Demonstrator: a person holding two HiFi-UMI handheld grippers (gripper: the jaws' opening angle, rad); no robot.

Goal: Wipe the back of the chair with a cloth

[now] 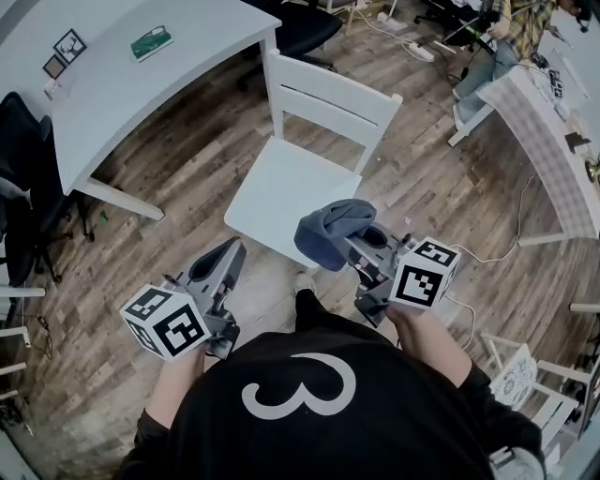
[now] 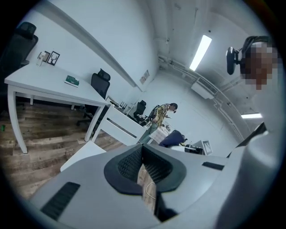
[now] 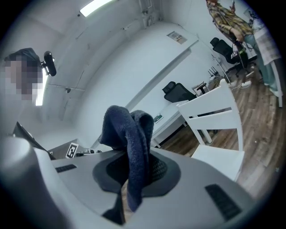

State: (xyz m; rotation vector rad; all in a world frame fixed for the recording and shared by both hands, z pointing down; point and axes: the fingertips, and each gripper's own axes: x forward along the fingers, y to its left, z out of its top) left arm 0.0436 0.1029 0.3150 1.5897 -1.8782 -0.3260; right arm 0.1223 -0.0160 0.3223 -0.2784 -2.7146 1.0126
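Observation:
A white wooden chair stands in front of me, its seat [image 1: 281, 183] toward me and its slatted backrest [image 1: 333, 98] on the far side. My right gripper [image 1: 354, 242] is shut on a dark blue cloth [image 1: 333, 230], held just off the seat's near right corner. In the right gripper view the cloth [image 3: 132, 134] bunches up between the jaws, with the chair [image 3: 214, 116] beyond at the right. My left gripper [image 1: 231, 251] hovers by the seat's near left corner. It is shut with nothing in it, and its pads [image 2: 154, 169] meet in the left gripper view.
A white desk [image 1: 141, 84] with a green book [image 1: 151, 42] and small frames [image 1: 68, 45] stands at the left. Behind the chair is a black office chair [image 1: 300, 23]. At the far right are a person [image 1: 511, 28], a checked table [image 1: 553, 141] and a floor cable [image 1: 506, 248].

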